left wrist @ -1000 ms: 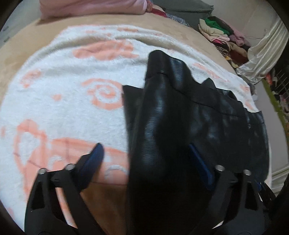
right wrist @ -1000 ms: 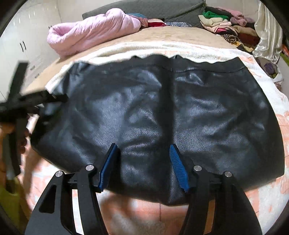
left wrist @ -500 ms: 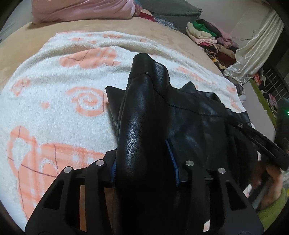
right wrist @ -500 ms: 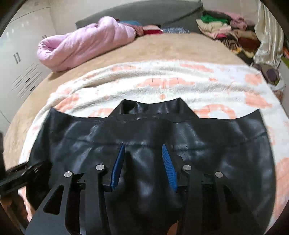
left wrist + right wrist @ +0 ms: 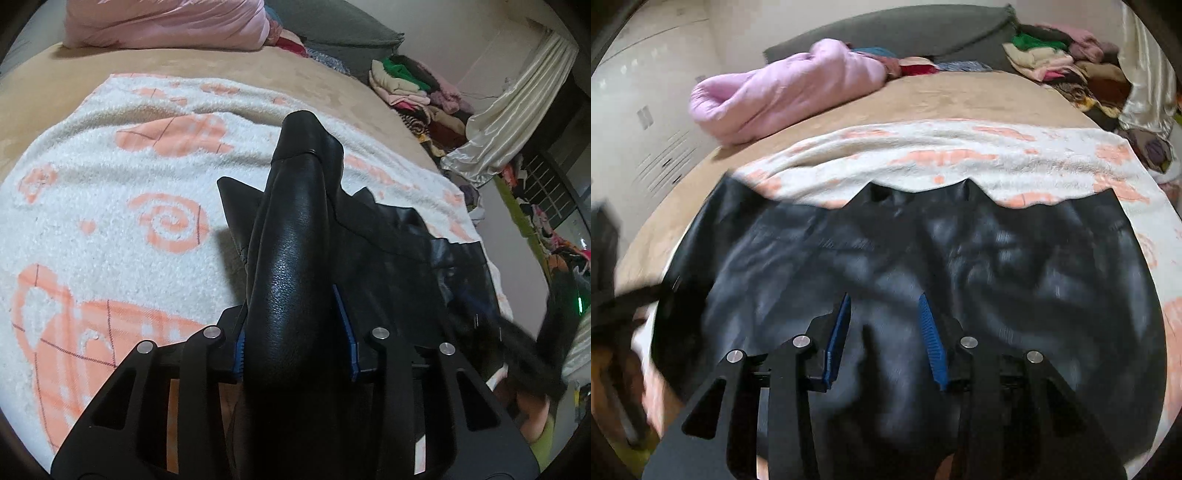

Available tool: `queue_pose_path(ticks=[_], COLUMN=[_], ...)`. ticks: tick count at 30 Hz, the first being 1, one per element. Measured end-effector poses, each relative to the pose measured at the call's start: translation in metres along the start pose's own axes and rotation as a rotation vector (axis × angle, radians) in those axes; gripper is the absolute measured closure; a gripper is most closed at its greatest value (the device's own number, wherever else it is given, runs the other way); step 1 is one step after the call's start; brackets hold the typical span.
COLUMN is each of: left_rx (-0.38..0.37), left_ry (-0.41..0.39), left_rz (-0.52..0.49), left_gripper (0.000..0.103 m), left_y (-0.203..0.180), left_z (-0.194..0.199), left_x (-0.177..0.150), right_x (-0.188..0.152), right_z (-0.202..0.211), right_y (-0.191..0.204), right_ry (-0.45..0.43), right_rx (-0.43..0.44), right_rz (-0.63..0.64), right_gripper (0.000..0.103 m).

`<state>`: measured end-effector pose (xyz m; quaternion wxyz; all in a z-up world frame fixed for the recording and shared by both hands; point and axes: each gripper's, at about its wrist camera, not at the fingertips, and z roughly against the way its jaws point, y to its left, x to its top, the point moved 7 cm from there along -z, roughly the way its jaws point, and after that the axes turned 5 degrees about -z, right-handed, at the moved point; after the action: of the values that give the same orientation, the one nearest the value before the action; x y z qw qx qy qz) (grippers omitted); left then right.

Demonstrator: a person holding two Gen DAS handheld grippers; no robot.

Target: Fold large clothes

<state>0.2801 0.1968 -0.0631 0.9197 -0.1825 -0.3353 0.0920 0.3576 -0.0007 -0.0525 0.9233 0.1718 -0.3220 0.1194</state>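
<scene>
Black leather garment (image 5: 295,280) clamped between left hand-held gripper (image 5: 295,332) fingers, over blanket (image 5: 110,206).

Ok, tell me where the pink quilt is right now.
The pink quilt lies bunched at the far left of the bed in the right wrist view, beyond the patterned blanket and next to the grey headboard cushion.

Both cams sit low, close over the bed (image 5: 55,92), facing its far end; both catch the black garment (image 5: 997,258) and towel (image 5: 92,229).
</scene>
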Motion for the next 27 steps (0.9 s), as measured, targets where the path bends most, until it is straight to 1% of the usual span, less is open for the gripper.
queue_pose_path(ticks=[2,4,5,6,7,9,10,11,13,15,16,17,19,21,22,23,24,25,26,27], left_rx=[-0.009,-0.016,-0.018,-0.02,-0.015,-0.017,-0.021,-0.025,-0.033,-0.043,-0.043,-0.047,-0.051,-0.055,-0.057,-0.057,-0.056,-0.054,-0.057,-0.063], left_ry=[-0.003,-0.002,-0.001,0.001,0.003,0.006,0.009,0.011,0.014,0.018,0.018,0.017,0.018,0.017,0.016,0.013,0.01,0.005,-0.001,-0.01], left_rz=[0.002,0.005,0.005,0.005,0.003,0.001,0.002,0.005,0.011,0.014,0.011,0.009,0.007,0.007,0.006,0.004,0.001,-0.001,-0.002,-0.004], left_gripper=[0.073,0.073,0.073,0.073,0.073,0.073,0.073,0.073,0.073,0.073,0.073,0.073,0.073,0.073,0.073,0.076,0.078,0.078,0.078,0.078], left_y=[-0.001,0.0,0.0,0.001,0.001,0.002,0.003,0.003,0.005,0.005,0.005,0.005,0.005,0.004,0.004,0.003,0.003,0.003,0.001,-0.001], left_z=[0.002,0.002,0.001,0.001,0.001,0.001,0.0,-0.001,-0.001,-0.001,0.0,0.001,0.002,0.003,0.003,0.004,0.006,0.007,0.009,0.012], left_x=[0.0,0.0,0.0,0.0,0.0,0.0,0.001,0.001,0.002,0.002,0.001,0.001,0.002,0.002,0.002,0.003,0.003,0.004,0.005,0.006], right_x=[-0.02,-0.04,-0.044,-0.047,-0.047,-0.047,-0.049,-0.054,-0.069,-0.088,-0.098,-0.106,-0.112,-0.111,-0.109,-0.105,-0.102,-0.099,-0.098,-0.098], right_z=[0.006,-0.005,-0.009,-0.008,-0.004,0.023,0.034,0.042,0.042,0.033,0.026,0.02,0.008,-0.003,-0.006,-0.007,-0.007,-0.005,-0.001,0.005], right_y=[0.002,-0.002,-0.001,0.003,0.007,0.033,0.048,0.068,0.099,0.129,0.142,0.15,0.161,0.167,0.168,0.167,0.168,0.169,0.169,0.171], right_ry=[0.024,0.071,0.076,0.055,0.038,-0.054,-0.093,-0.111,-0.106,-0.104,-0.099,-0.102,-0.119,-0.141,-0.148,-0.161,-0.169,-0.182,-0.198,-0.216], right_rx=[0.021,0.006,-0.002,-0.025,-0.029,0.067,0.097,0.116,0.12,0.087,0.056,0.014,-0.048,-0.109,-0.128,-0.136,-0.125,-0.118,-0.107,-0.086], right_rz=[-0.012,-0.021,-0.011,0.03,0.052,0.117,0.161,0.236,0.38,0.549,0.627,0.691,0.771,0.799,0.796,0.787,0.781,0.777,0.776,0.787], right_gripper=[0.066,0.066,0.066,0.066,0.062,0.051,0.033,0.021,0.021,0.019,0.019,0.019,0.019,0.021,0.024,0.032,0.034,0.041,0.054,0.06])
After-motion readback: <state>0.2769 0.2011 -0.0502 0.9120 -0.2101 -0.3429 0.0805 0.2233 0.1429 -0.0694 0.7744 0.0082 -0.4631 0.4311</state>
